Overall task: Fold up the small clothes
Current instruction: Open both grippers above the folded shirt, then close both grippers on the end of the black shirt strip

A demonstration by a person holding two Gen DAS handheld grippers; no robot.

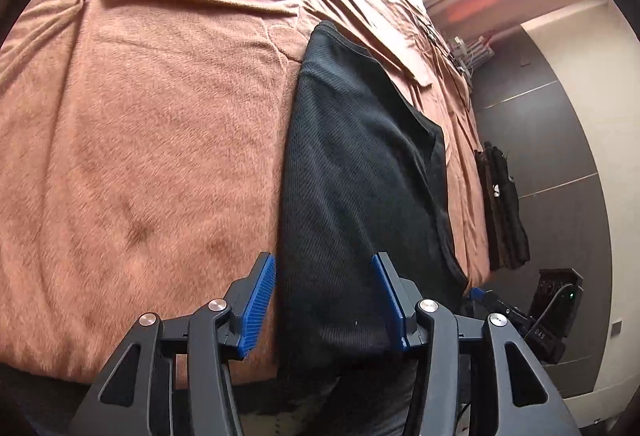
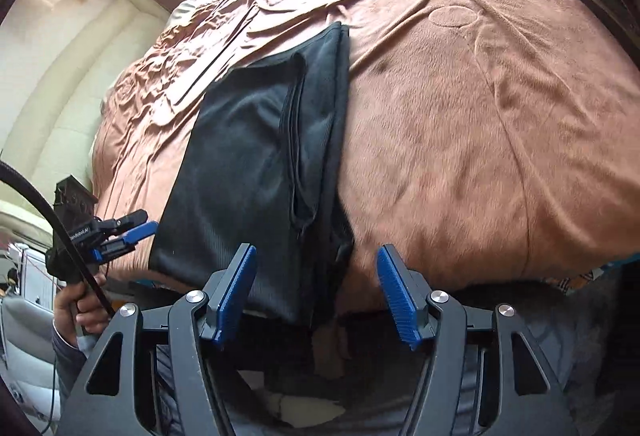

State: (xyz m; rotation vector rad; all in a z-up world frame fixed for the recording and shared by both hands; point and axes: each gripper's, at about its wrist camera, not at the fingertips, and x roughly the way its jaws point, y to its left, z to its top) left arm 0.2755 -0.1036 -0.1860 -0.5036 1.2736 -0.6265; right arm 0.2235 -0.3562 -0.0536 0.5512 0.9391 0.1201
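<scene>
Hand (image 2: 82, 306) gripping other tool — right wrist view only — beside black garment (image 2: 256, 163).

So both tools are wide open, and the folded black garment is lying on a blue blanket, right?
Not quite: the blanket is brown, not blue, as both wrist views show. The rest holds: the left tool and right tool are open, and the folded black garment lies on it.

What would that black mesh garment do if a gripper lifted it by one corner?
The black garment would probably droop and unfold: it is thin mesh lying in loose folded layers. It looks light. On the fuzzy brown blanket, pushing it would likely bunch it rather than slide it.
</scene>
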